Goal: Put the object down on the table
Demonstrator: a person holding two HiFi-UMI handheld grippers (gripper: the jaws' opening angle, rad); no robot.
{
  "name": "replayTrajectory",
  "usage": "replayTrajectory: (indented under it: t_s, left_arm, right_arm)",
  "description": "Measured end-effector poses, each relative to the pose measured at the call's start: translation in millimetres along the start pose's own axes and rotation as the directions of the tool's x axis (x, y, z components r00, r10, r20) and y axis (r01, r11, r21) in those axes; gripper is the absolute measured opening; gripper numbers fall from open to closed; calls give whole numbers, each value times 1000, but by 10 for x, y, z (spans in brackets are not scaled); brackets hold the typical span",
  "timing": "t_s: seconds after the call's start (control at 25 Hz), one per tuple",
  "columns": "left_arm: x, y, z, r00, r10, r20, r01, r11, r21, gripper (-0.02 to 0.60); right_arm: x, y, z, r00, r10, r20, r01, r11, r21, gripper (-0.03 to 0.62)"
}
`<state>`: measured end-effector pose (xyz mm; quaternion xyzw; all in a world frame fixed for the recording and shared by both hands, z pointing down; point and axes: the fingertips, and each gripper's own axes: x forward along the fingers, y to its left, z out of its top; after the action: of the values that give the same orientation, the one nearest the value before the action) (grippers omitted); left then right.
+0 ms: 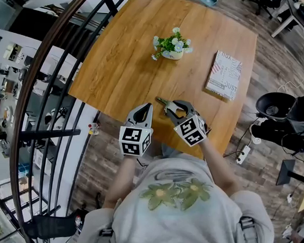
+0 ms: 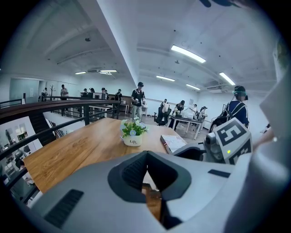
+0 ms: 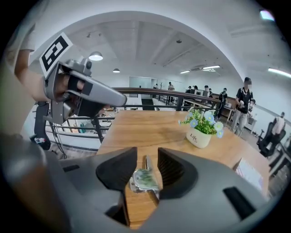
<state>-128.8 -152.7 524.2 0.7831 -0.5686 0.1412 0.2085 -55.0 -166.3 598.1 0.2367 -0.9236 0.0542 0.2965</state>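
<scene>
since the flat silvery object with green print (image 3: 144,179) lies on the wooden table (image 3: 150,129) below the spread, empty jaws of the right gripper (image 3: 146,155), the putting down looks done. the left gripper (image 2: 146,154) is closed on nothing.

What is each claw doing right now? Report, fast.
Left claw: closed, nothing in it.
Right claw: open, holding nothing; the small green object lies on the table under its gap.
</scene>
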Motion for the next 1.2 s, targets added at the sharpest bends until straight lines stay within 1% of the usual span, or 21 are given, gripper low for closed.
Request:
replayTrajectory:
  t_s: [0.24,0.4,0.44,0.72,0.96,1.2]
  left_arm:
    - [-9,8,77,1000,-3,9,3,1000,11,13]
    - [-37,-43,165,1000,-17,24,17,1000,6,13]
    - [-43,-59,184,999,-20,29,20,1000,7,13]
    - [-49,-161,285,997,-42,63,41,999,10,14]
    - [-79,-202,312,997,-43,71,43,999,7,13]
    - [-93,-253,296,996,-44,74,44,999,9,14]
  right_arm:
    - [-197,-92,356,993,-44,106,40,998,38,99]
    - [-382,-158,633,980,-80,184,67,995,74,23]
    - [-418,-161,682,976,-84,200,70,995,77,17]
    - [-605,-83,878,961,-72,269,57,996,63,11]
    - [-720,-65,957,959,-71,276,47,995,93,9]
    - [-773,-60,942,958,-71,277,47,995,93,8]
